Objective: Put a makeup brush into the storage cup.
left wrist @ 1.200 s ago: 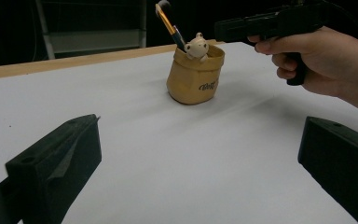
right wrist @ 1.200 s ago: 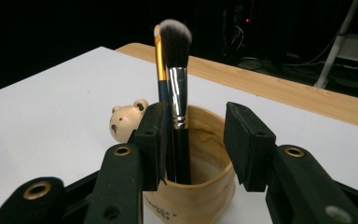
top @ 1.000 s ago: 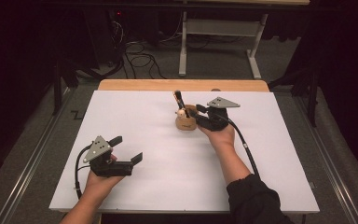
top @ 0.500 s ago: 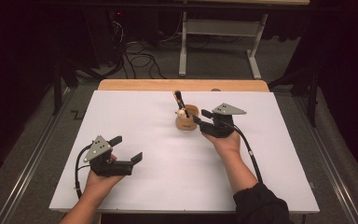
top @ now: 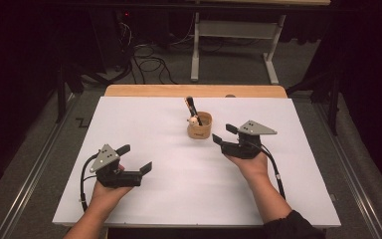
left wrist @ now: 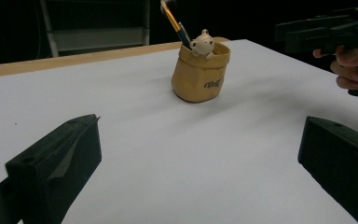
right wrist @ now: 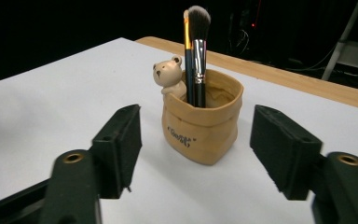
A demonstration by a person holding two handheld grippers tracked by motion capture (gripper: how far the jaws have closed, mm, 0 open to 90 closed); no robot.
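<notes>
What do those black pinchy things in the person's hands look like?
Each one is a chunky black tool with two blocky black jaws. The left gripper and the right gripper each carry a flat grey three-cornered plate on top and trail a thin black cable. The person wears a dark sleeve on the right arm.

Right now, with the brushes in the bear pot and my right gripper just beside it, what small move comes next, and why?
Probably draw the right gripper a little further back toward you. Its jaws have just been opening, nothing sits between them, and they stand clear of the pot, which is upright with both brushes inside. The left gripper rests open, apart from it all.
</notes>
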